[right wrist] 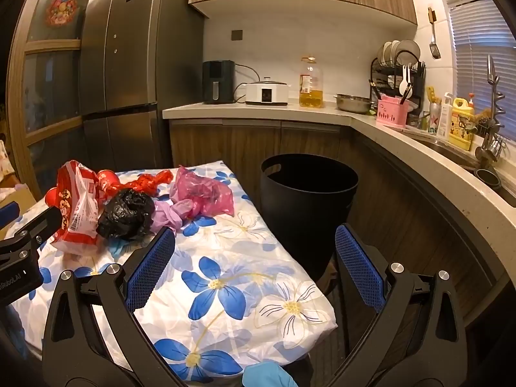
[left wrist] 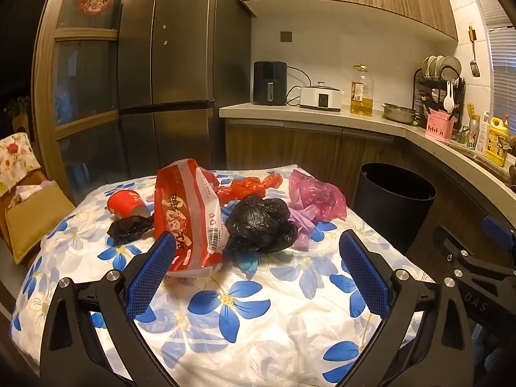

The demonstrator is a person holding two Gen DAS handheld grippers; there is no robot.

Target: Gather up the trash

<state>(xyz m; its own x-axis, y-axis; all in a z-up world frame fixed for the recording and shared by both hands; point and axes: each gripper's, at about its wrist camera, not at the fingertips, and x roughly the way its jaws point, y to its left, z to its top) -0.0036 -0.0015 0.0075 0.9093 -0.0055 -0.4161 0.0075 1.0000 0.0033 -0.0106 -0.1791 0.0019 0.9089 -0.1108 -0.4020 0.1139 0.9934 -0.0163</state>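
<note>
Both tongs are seen held wide, nothing gripped in either. The left tongs (left wrist: 256, 251) are hung above the cloth (left wrist: 225, 322), with the trash heaped just ahead of the tips: the wrapper (left wrist: 187, 213) touching or just beside the left pad, the black bag (left wrist: 259, 222) between the pads and a little beyond, the pink bag (left wrist: 317, 198) ahead to the right, the red bag (left wrist: 248, 187) further on, the cup (left wrist: 124, 204) and a small black scrap (left wrist: 129, 229) off to the left. The right tongs (right wrist: 254, 251) are pointed past the cloth's edge, with the bin (right wrist: 306, 206) sighted straight ahead between the pads, open-mouthed, and the heap lying to their left.

No pickup is judged to have been started yet. Risks are noted: thin bags can be pinched by a single fold and slipped out on the way over; the purple film (right wrist: 171, 214) lies tangled against the pink bag and could be dragged along and dropped on the floor; the cloth itself, loose and rumpled, could be caught with a low grab and the whole heap pulled. The cup may be rolled off if nudged. The bin stands below and beside the cloth's edge, so an early release would be landed short
</note>
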